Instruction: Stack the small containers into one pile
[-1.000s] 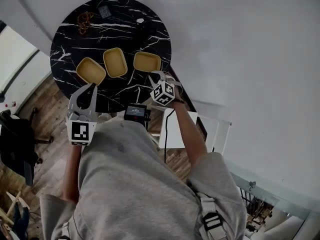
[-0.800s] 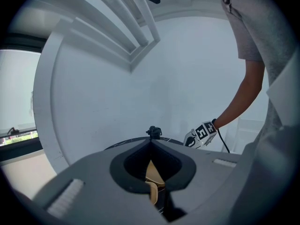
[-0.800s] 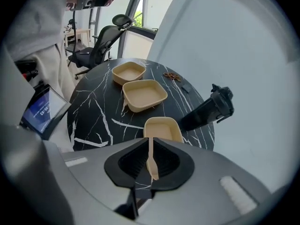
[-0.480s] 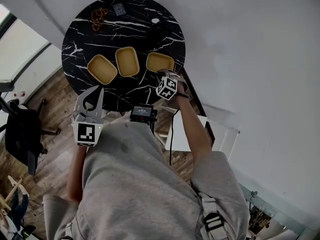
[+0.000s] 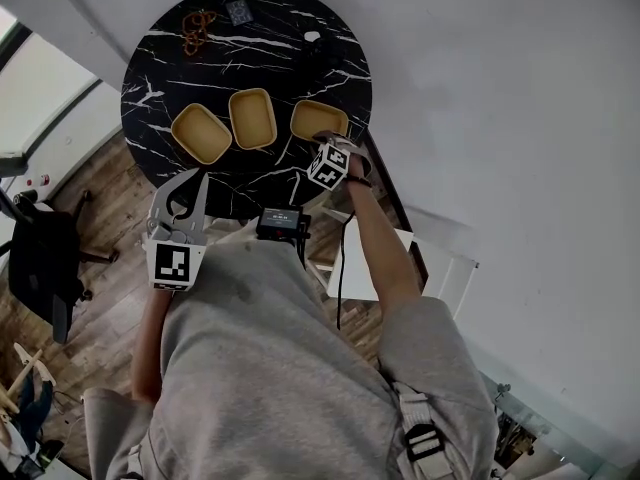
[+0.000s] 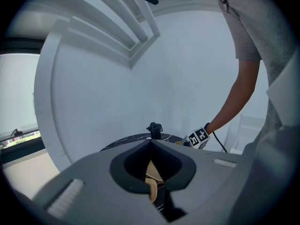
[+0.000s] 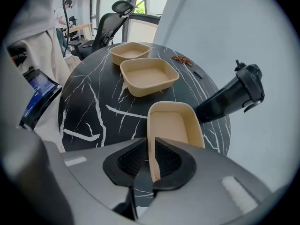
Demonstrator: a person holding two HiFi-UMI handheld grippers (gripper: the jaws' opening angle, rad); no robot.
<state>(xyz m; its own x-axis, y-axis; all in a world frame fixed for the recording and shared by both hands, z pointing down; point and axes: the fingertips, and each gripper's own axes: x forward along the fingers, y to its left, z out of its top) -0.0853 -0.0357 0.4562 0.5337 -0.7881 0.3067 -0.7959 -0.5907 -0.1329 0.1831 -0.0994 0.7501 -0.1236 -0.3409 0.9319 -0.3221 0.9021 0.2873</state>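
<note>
- Black device with a lit screen (image 5: 279,222): nearest to us, at the table's near edge, between the two grippers.
- Left gripper (image 6: 150,142): at the near-left edge of the table. Its fingertips meet and we see nothing held between them. Tan containers show beyond through the hollow behind the tips.
- Right gripper (image 7: 150,143): pointing steeply down at the near-right of the table. Its jaws stand narrowly parted and have just been opening. They straddle the near wall of the right container, and we see no pinch on it.
- Right container (image 5: 319,118): tan, shallow, round-cornered, open side up on the round black marble table (image 5: 160,68).
- Middle container (image 5: 253,118): same make, to the left of the right one and apart from it, with a strip of bare marble between them.
- Left container (image 5: 201,133): just beside the middle one and turned at an angle to it.
- Black stand with a rounded head (image 7: 236,93): on the table past the right container, off to its right side and apart from it.
- Brown chain-like item (image 5: 197,30) and small dark card (image 5: 238,11): at the far edge, well apart from the containers.
- Office chair (image 5: 40,263): on the wood floor, left of the table.
</note>
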